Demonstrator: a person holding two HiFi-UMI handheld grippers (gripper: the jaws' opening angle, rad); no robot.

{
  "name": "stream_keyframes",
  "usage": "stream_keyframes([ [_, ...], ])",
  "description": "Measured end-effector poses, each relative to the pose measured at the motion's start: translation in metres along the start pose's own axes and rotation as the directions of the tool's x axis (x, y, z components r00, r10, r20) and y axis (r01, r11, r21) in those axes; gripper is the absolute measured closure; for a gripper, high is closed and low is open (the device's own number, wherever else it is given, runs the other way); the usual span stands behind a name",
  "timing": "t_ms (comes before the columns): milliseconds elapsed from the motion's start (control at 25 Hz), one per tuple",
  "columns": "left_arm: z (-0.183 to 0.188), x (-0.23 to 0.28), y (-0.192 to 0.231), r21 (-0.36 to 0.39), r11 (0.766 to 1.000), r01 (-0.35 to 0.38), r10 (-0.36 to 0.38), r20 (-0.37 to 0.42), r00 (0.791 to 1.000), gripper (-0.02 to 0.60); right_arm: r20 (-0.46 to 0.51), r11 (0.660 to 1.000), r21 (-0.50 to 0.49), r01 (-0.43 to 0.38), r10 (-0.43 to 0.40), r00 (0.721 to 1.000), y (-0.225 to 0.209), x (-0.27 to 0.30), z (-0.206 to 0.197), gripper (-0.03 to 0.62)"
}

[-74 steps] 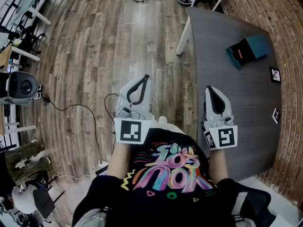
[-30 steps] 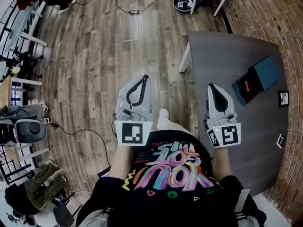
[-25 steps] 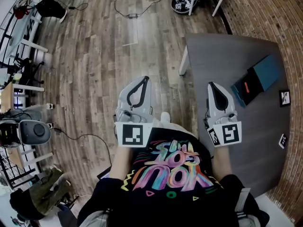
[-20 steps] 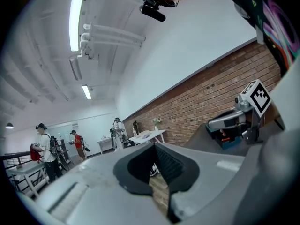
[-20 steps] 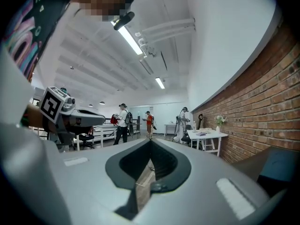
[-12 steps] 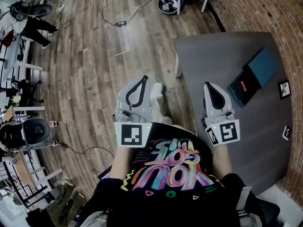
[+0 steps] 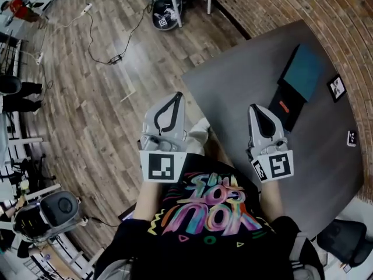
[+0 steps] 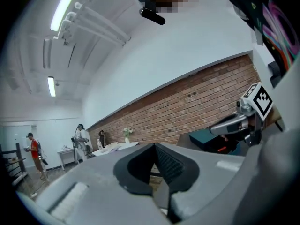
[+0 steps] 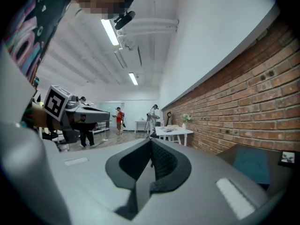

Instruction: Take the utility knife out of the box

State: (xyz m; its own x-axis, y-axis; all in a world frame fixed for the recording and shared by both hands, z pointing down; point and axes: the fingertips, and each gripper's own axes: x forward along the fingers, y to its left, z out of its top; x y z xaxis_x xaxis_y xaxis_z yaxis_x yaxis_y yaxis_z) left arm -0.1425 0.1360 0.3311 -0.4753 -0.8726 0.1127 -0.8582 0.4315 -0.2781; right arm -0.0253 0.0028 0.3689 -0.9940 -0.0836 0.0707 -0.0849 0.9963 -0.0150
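The left gripper (image 7: 177,95) is held over the wooden floor (image 7: 99,115), just beside the near edge of the dark table (image 7: 233,92), and its jaws are seen clenched tip to tip with nothing between them. The right gripper (image 7: 254,107) is held at 3 o'clock of the left one, over the table, and its jaws are likewise pressed together and empty. The box (image 7: 291,118), a black open tray, is found on the table at 2 o'clock of the right gripper's tip, near it but apart from it. Inside the tray the utility knife (image 7: 283,106) is made out only as a short orange strip; the rest of it cannot be told. A teal lid (image 7: 303,69) is laid at 1 o'clock of the tray, touching or overlapping its far end. Two small marker cards (image 7: 336,87) are placed towards the table's right edge, at 2 and 4 o'clock of the tray. A brick wall (image 7: 303,4) is seen beyond the table at 12 o'clock.
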Motion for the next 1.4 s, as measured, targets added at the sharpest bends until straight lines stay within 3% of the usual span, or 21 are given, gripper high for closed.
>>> stream_keyframes([
  [200,0.019,0.075,-0.001,0.065,0.984,0.166,-0.171,0.076,0.982,0.581,-0.007,0.986,0.012,0.169,-0.169,0.986,-0.047,0.017,0.004,0.592],
  [400,0.029,0.146,-0.01,0.079,0.934,0.348,-0.354,0.086,0.931,0.581,-0.029,0.936,0.017,0.353,-0.352,0.936,-0.086,0.023,0.007,0.592],
  [520,0.041,0.18,-0.031,0.102,0.885,0.454,-0.464,0.134,0.875,0.581,-0.037,0.886,0.015,0.463,-0.463,0.886,-0.11,0.017,0.009,0.592],
  [760,0.06,0.22,-0.088,0.138,0.742,0.656,-0.67,0.174,0.721,0.581,-0.051,0.747,-0.009,0.665,-0.665,0.745,-0.135,-0.025,0.015,0.592],
  [920,0.069,0.228,-0.126,0.14,0.649,0.748,-0.758,0.194,0.622,0.581,-0.064,0.641,-0.011,0.768,-0.767,0.639,-0.14,-0.061,0.015,0.592],
  [1040,0.077,0.224,-0.154,0.169,0.592,0.788,-0.803,0.213,0.557,0.581,-0.087,0.578,-0.008,0.816,-0.813,0.576,-0.137,-0.088,0.009,0.592],
  [1240,0.083,0.214,-0.196,0.174,0.518,0.838,-0.852,0.201,0.484,0.581,-0.11,0.489,0.01,0.872,-0.866,0.487,-0.134,-0.132,0.001,0.592],
  [1400,0.087,0.208,-0.216,0.179,0.492,0.852,-0.866,0.204,0.457,0.581,-0.112,0.469,0.016,0.883,-0.877,0.467,-0.135,-0.15,0.0,0.592],
])
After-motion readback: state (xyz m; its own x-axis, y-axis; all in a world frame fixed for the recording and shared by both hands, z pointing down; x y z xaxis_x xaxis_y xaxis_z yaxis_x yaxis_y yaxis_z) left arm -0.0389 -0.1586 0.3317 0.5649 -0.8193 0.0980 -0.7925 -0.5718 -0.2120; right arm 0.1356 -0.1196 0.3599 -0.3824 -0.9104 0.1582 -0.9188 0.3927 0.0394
